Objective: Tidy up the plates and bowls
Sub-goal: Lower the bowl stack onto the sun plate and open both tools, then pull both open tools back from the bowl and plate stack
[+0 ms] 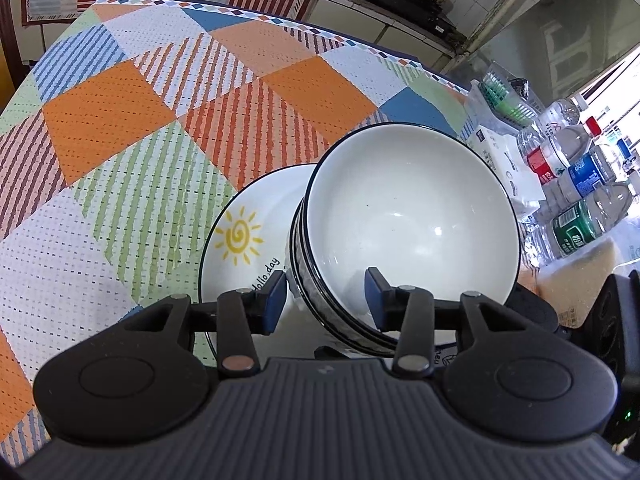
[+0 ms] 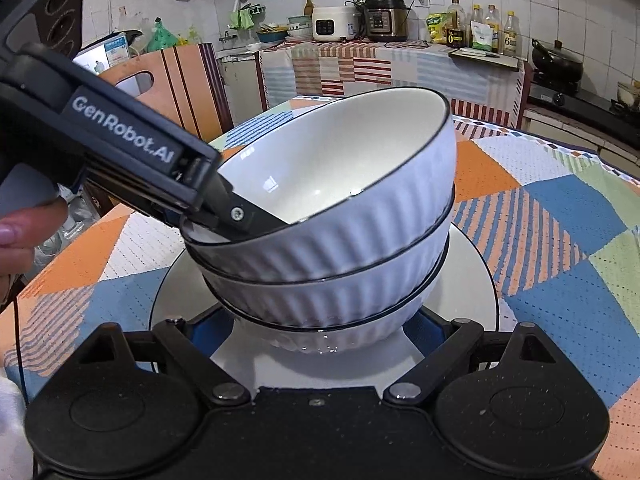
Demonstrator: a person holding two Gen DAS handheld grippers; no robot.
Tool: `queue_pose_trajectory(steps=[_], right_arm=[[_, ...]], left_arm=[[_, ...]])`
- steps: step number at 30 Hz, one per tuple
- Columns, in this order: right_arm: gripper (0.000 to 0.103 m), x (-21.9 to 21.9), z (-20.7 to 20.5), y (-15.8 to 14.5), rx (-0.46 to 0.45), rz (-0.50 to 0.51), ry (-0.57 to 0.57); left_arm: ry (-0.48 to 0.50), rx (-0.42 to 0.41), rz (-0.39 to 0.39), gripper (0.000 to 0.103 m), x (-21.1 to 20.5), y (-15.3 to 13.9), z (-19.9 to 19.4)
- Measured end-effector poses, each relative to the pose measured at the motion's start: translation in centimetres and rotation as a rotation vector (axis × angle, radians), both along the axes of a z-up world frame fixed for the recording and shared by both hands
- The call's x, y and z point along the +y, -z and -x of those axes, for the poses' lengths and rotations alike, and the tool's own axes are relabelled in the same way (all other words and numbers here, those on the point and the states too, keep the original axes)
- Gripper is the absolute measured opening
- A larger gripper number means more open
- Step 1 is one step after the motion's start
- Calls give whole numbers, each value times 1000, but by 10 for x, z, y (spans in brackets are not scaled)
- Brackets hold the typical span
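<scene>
While the stack of ribbed white bowls (image 2: 332, 296) sits on a white plate (image 1: 240, 248) printed with a yellow sun, the top bowl (image 1: 416, 216) leans out of line with the ones under it: in the right wrist view its rim is low on the left and raised on the right. The plate rests on a table covered by a patchwork tablecloth (image 1: 140, 120) of orange, blue, green and striped squares.

The left gripper (image 1: 326, 300) straddles the low side of the top bowl's dark-edged rim. Its outer pad (image 1: 276, 300) stands just off the ribbed wall with a sliver of white showing between them, and its inner pad (image 1: 376, 300) is down inside the bowl. The fingers are parted with the wall between them, not squeezing it. A hand (image 2: 16, 236) holds this gripper at the left edge of the right wrist view.

The right gripper (image 2: 319, 326) is low in front of the stack, over the plate's near edge. Its fingers are spread wide to either side of the lowest bowl; their tips are hidden behind the bowl, so I cannot tell whether they touch it.

Several plastic water bottles (image 1: 576, 168) lie beyond the table's right edge.
</scene>
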State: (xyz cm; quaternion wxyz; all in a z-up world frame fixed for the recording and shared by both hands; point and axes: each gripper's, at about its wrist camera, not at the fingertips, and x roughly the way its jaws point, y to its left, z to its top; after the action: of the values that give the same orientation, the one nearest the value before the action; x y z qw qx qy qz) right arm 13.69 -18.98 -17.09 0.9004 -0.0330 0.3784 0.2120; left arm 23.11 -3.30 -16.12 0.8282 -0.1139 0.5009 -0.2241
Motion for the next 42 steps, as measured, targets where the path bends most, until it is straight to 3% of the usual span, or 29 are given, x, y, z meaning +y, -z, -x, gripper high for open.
queue_pose_trajectory(steps=[9, 16, 22, 32, 36, 42], right_arm=[[93, 1, 7, -10, 14, 27, 37], [93, -5, 30, -27, 9, 45, 61], [93, -8, 51, -49, -14, 48, 99], [94, -22, 91, -103, -36, 16, 215], [94, -25, 117, -118, -30, 31, 270], [94, -30, 144, -135, -36, 63, 312]], left_arm=[[-64, -15, 13, 43, 7, -4, 5], [-69, -123, -48, 45, 10, -31, 25], [-94, -185, -67, 51, 22, -62, 55], [-88, -231, -175, 61, 35, -110, 116], [-94, -263, -246, 67, 38, -120, 140], [-119, -252, -251, 74, 45, -122, 165]])
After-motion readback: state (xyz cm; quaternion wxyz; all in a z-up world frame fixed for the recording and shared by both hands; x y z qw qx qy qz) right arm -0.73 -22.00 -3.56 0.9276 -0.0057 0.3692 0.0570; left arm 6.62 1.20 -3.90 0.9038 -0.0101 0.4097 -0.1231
